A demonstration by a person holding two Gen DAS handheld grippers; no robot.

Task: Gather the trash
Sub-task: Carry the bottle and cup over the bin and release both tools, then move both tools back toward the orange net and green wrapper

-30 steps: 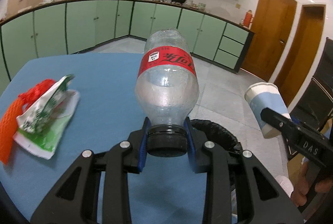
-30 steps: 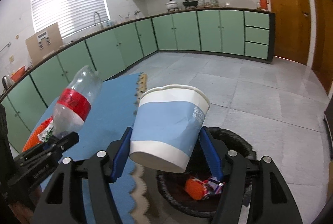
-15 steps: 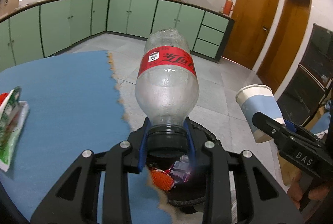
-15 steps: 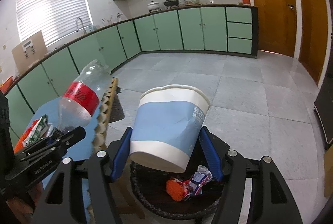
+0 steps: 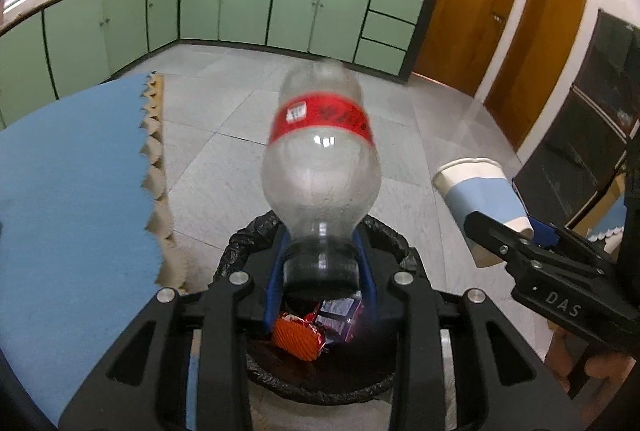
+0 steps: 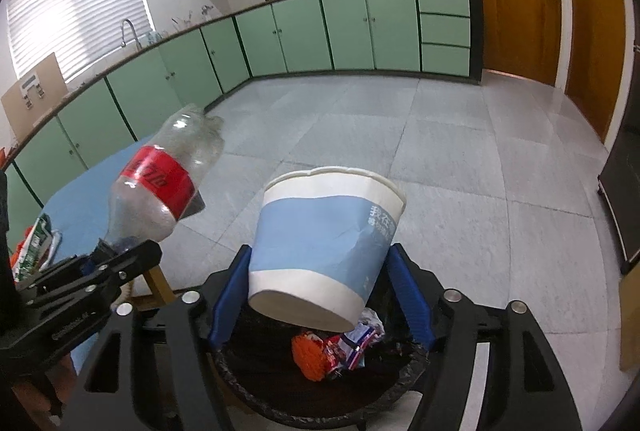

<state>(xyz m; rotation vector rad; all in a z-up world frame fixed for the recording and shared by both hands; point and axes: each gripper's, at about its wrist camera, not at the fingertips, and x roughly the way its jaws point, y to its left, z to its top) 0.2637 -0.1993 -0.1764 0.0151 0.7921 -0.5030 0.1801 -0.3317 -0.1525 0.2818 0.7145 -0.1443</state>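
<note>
1. The left tongs (image 5: 320,271) are carrying a clear plastic bottle (image 5: 320,167) with a red label, cap end between the blue pads. The jaws are opening, and in the left wrist view the bottle is blurring and tilting away, so it is likely starting to slip free.

2. The right tongs (image 6: 320,291) are carrying a blue and white paper cup (image 6: 326,243). These jaws are opening too, with the cup between them; gaps are showing beside both pads.

3. Both tongs are now hanging directly over a black-lined trash bin (image 5: 384,243) on the tiled floor. 1 second ago the left tongs were over the blue worktop (image 5: 72,191), which is now off to the side. The bin is already holding an orange net and shiny wrappers (image 6: 344,347).

4. This means both pieces are about to drop into the bin.

5. A green and white packet (image 6: 34,247) is lying on the worktop beside something orange, waiting to be collected.
</note>
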